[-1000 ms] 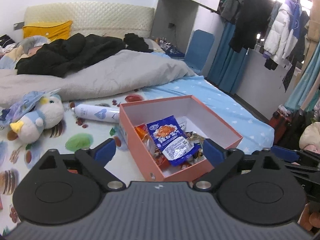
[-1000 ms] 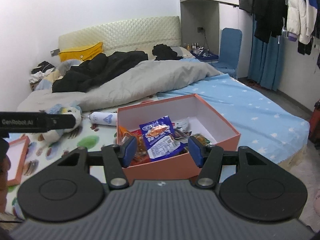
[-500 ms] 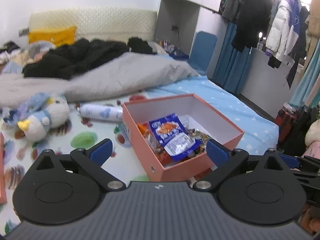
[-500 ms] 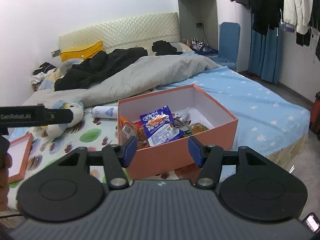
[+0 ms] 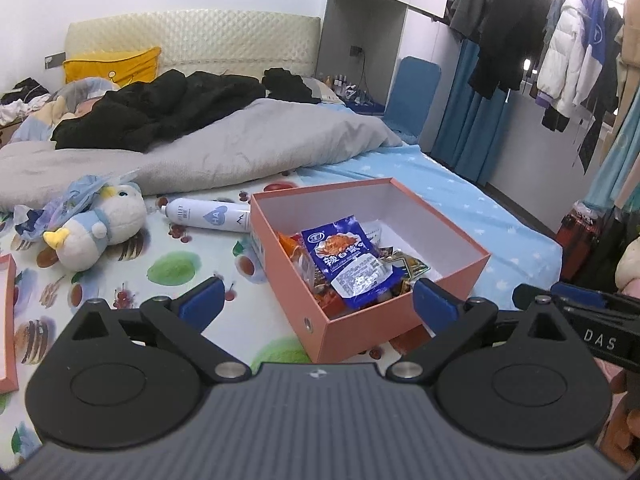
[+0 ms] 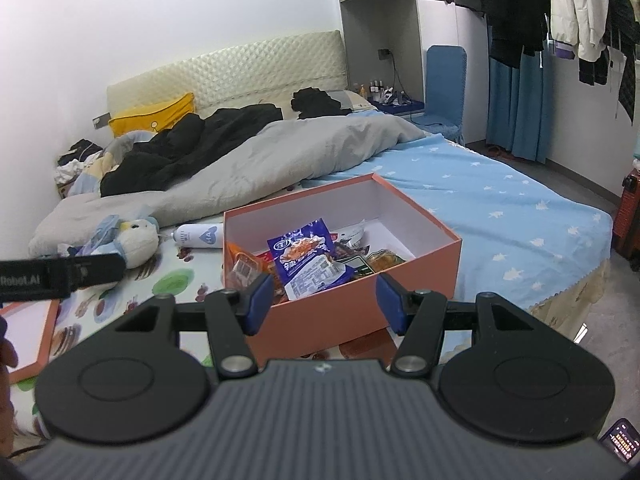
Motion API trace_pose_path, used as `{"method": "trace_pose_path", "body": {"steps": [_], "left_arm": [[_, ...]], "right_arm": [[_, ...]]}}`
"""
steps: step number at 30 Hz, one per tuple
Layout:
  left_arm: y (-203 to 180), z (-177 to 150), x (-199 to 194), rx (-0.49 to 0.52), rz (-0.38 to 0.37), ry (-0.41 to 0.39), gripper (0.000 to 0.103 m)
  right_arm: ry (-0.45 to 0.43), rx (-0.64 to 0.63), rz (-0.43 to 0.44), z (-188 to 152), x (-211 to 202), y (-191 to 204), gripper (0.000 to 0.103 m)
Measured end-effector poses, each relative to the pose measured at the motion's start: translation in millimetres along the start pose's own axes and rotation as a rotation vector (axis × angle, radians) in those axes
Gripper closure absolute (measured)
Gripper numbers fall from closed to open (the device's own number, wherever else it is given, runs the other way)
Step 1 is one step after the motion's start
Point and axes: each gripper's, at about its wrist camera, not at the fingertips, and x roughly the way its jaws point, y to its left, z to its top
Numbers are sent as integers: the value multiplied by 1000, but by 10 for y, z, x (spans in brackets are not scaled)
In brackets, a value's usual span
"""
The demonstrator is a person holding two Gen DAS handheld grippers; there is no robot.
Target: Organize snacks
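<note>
An open salmon-pink cardboard box (image 5: pixel 404 316) sat on the bed (image 5: pixel 472 208), and everything else is placed from it. Inside the box, heaped toward its near-left corner, lay a pile of snack packets (image 6: pixel 340 258), topped by a blue snack bag (image 5: pixel 348 258) printed with a picture of food; the far-right part of the box floor showed bare white. A white spray bottle (image 5: pixel 208 220) lay on its side just beyond the box's left wall. Farther left of the box rested a duck plush toy (image 5: pixel 96 226), and at the far left edge lay the box lid (image 6: pixel 28 334), white inside with the same pink rim. Behind the box a grey duvet (image 6: pixel 288 156) was bunched up, with black clothing (image 5: pixel 160 110) piled on it.

The left gripper (image 5: pixel 316 304) hovered in front of the box's near corner, its jaws spread wide and holding nothing. The right gripper (image 6: pixel 325 300) hung before the box's near wall, jaws likewise parted and empty, the blue pads (image 6: pixel 260 296) framing that wall.
</note>
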Motion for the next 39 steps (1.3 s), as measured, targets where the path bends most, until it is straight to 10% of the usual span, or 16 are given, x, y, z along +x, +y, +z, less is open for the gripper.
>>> {"method": "trace_pose_path", "body": {"steps": [19, 25, 39], "left_arm": [[21, -51, -4, -6, 19, 2, 1], [21, -54, -6, -11, 21, 10, 0], [43, -71, -7, -36, 43, 24, 0]], "right_arm": [[9, 17, 4, -14, 31, -12, 44], [5, 30, 4, -15, 45, -8, 0], [-1, 45, -7, -19, 52, -36, 0]]}}
